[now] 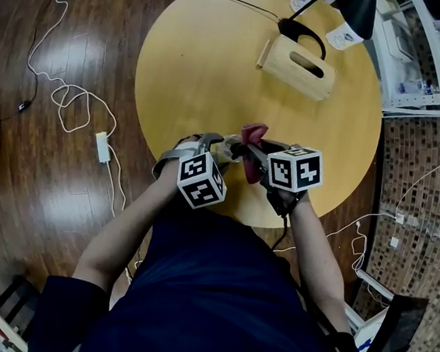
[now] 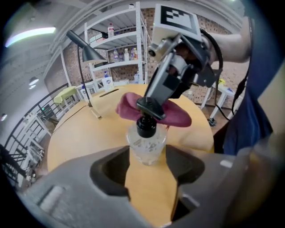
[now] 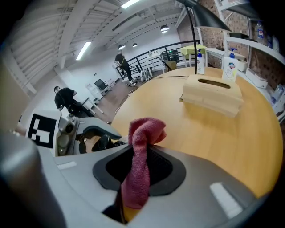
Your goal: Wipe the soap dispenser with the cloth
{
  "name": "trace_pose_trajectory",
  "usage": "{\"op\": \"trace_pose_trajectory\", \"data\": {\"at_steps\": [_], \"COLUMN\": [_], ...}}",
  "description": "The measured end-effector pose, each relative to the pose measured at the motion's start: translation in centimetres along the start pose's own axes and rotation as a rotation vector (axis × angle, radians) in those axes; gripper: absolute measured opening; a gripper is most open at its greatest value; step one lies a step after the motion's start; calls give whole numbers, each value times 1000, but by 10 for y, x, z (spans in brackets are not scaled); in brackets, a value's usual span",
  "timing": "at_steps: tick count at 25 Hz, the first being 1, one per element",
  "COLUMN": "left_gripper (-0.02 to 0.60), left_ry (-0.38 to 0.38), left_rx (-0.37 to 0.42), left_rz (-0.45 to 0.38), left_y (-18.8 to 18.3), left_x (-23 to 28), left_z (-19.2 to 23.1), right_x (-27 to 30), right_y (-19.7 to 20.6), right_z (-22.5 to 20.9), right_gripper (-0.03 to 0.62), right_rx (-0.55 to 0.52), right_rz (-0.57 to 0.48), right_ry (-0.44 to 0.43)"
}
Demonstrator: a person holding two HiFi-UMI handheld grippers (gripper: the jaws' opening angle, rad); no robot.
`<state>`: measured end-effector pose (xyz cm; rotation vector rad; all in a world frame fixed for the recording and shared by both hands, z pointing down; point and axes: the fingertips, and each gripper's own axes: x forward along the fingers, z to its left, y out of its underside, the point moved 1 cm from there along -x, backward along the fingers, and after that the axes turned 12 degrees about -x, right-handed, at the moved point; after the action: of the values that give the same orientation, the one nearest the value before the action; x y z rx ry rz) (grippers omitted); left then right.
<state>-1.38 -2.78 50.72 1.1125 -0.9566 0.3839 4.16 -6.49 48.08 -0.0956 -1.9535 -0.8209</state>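
1. My left hand-held gripper (image 2: 148, 160) grips the glass soap dispenser (image 2: 145, 141) by its sides, jaws partly closed.
2. My right hand-held gripper (image 3: 140, 178) pinches the red cloth (image 3: 144, 131), draped against the pump just ahead of the left jaws.
3. This is the wiping step, I judge; next I rub gently down the body.

Ahead of you, a round wooden table (image 1: 199, 75) carries a wooden tissue box (image 1: 298, 66) at its far side. A black desk lamp (image 1: 358, 10) and white bottles (image 3: 230, 67) stand just behind it. To your left, a white cable (image 1: 60, 87) loops across the dark wood floor (image 1: 15, 189). To your right, white shelves (image 1: 419, 67) hold more bottles.
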Motion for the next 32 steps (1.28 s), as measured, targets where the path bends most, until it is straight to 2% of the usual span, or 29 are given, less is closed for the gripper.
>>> {"op": "trace_pose_trajectory", "data": {"at_steps": [4,8,11,13,15,18,20,23,26,28,30,32], "left_gripper": [258,290,291,279,236,236,246,295,310,300,258,267], "left_ry": [-12,-2,-14,-19,-9,0,-10,-35,-19,-6,9,5], "left_rx": [-27,-31,-40,-37,-23,-11,-21,-45,-90,-85,-65,-51], "left_rz": [-17,-1,9,7,4,-3,-6,-19,-24,-30,-33,-29], "left_y": [-2,3,7,8,8,2,2,5,10,10,11,11], "left_x": [5,2,-1,-3,-2,5,10,12,11,9,9,12], "left_z": [2,8,12,12,7,-9,-11,5,2,-5,-13,-20], "right_x": [4,-1,-4,-6,-5,3,7,9,2,-3,-2,3], "right_y": [-7,10,21,21,10,1,11,14,35,40,30,21], "right_z": [-2,8,13,11,3,-5,-4,-2,9,9,0,-6], "right_gripper": [89,87,87,88,89,89,89,87,87,87,89,89], "right_rx": [-36,-23,-15,-29,-43,-60,-68,-45,-5,-8,-26,-39], "right_rz": [14,31,49,51,29,21,35,4,18,28,14,2], "right_ry": [13,-7,-29,-23,8,29,26,10,-21,-20,9,22]}}
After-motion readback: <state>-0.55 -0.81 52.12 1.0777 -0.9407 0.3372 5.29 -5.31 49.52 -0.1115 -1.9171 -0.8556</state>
